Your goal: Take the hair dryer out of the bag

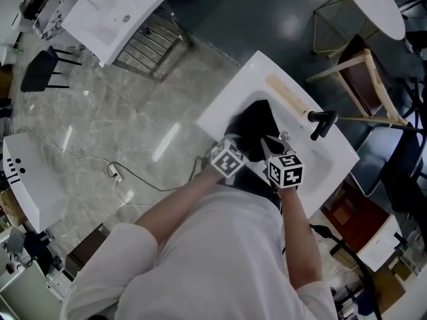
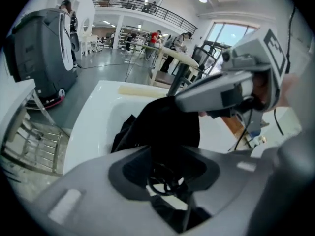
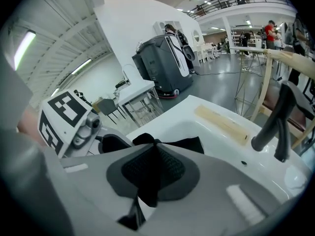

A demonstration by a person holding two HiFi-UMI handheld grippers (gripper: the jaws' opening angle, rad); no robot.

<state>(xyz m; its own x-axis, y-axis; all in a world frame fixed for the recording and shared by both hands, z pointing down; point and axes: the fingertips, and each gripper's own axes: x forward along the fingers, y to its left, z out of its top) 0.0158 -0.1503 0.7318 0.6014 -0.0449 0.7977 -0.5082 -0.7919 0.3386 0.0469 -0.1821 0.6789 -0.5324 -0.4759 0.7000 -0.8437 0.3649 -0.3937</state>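
Pinching a fold of the black bag [image 3: 170,144] with the right gripper [image 3: 147,178], with its jaws pressed together on the cloth. Held that fold up above the rest of the bag.

Had the left gripper [image 2: 170,173] pointed down at the bag's mouth, with its jaws partway apart and squeezing nothing. Saw a black looped cord [image 2: 162,185] in the gap between those jaws, loose and not pinched. Could not tell if the jaws touched it. Could not make out the hair dryer itself, only that cord inside the bag.

Found the bag lying in the bowl of the white sink [image 1: 220,109], on the side near the person. Had both grippers close together, side by side, right over the bag, with little room between them.

Saw the sink's walls rising round the bag on every side. Saw bare white bowl between the bag and the black tap [image 1: 322,122], well apart from both grippers. Saw a pale strip [image 1: 287,95] lying along the far rim, away from the bag too.

Found plenty of open room straight up above the bag. Saw grey floor [image 1: 100,125] past the sink's left edge and a wooden chair [image 1: 363,79] past the tap side.
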